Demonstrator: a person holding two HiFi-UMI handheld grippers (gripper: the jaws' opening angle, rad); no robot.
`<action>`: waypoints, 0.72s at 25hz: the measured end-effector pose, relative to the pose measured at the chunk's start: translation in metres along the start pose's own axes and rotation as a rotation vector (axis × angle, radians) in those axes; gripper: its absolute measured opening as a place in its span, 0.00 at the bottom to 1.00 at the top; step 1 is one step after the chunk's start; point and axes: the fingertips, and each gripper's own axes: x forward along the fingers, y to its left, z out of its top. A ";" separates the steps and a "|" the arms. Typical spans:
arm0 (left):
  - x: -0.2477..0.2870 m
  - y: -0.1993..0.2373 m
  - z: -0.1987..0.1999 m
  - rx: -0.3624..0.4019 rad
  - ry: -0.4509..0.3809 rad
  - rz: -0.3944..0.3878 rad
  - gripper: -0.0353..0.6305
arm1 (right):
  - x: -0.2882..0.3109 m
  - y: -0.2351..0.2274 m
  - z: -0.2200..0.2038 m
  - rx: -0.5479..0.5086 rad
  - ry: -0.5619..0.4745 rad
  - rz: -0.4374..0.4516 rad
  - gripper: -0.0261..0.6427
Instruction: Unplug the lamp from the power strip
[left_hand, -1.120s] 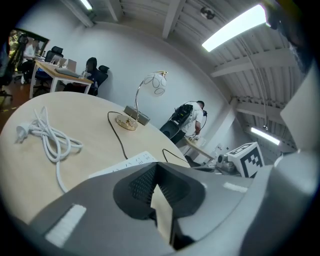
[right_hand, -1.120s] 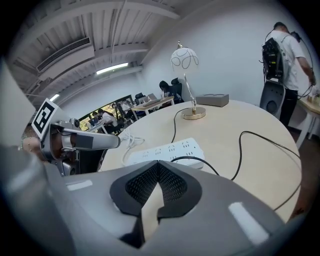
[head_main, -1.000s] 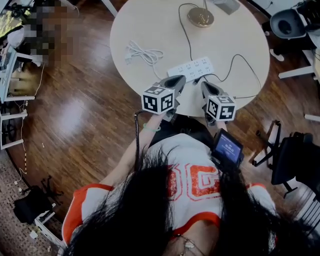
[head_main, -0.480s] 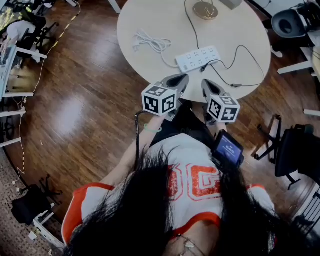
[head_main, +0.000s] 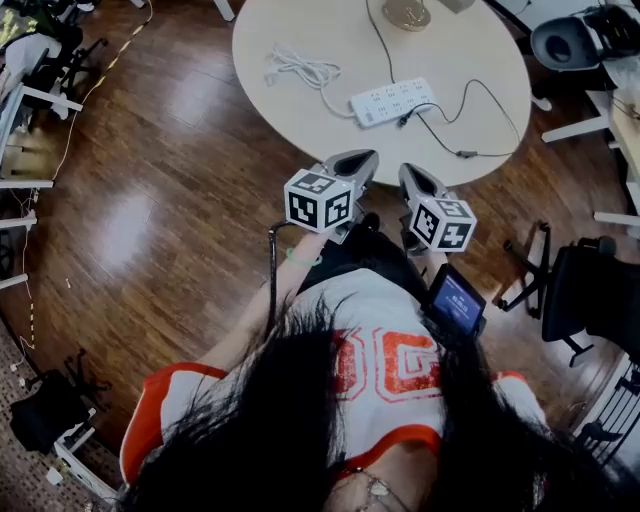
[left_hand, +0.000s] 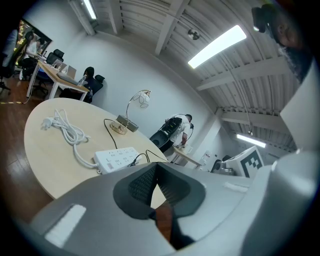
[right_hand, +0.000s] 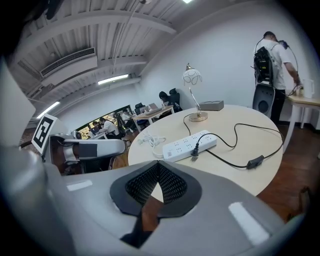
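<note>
On the round table (head_main: 300, 120), pale-topped, standing on a wooden floor (head_main: 150, 210):

1. Power strip (head_main: 394, 102). White, lying flat near the table's middle, set at a slant.
2. White cable (head_main: 300, 68). Loosely coiled to the left of the strip and joined to its left end. The cable's own plug lies loose on the tabletop.
3. Lamp (right_hand: 192, 80). Curved neck, globe shade, upright on a round brass-coloured base at the far side of the table. A small grey box sits just beside the base.
4. Black cord (head_main: 480, 95). It runs from the lamp base and loops out to the right. It passes through an inline switch (head_main: 466, 154) near the table's edge.
5. Black plug (right_hand: 195, 149). On the end of that cord, seated at the strip's near long edge.

Off the table, held in the air at its near side, both well apart from the strip:

6. Left gripper (left_hand: 156, 166). Grey, jaws brought together, ribbed pads meeting at the tips, nothing between them. Marker cube (head_main: 318, 199) on its back.
7. Right gripper (right_hand: 159, 167). Same pattern, jaws closed tip to tip, holding nothing.

Also present:

8. Person holding both tools, in a white top with orange trim, with a small lit screen (head_main: 458, 300) below the right gripper.
9. Second person (right_hand: 272, 50), standing at a side desk beyond the table.
</note>
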 end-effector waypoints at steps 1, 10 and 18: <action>-0.001 -0.002 -0.001 0.000 -0.003 0.001 0.05 | -0.002 0.001 0.000 -0.003 -0.003 0.003 0.04; 0.001 -0.016 -0.004 -0.008 -0.019 0.019 0.05 | -0.011 0.006 0.008 -0.065 -0.016 0.017 0.04; 0.001 -0.034 -0.019 0.012 0.004 0.033 0.05 | -0.022 0.005 0.001 -0.072 -0.022 0.044 0.04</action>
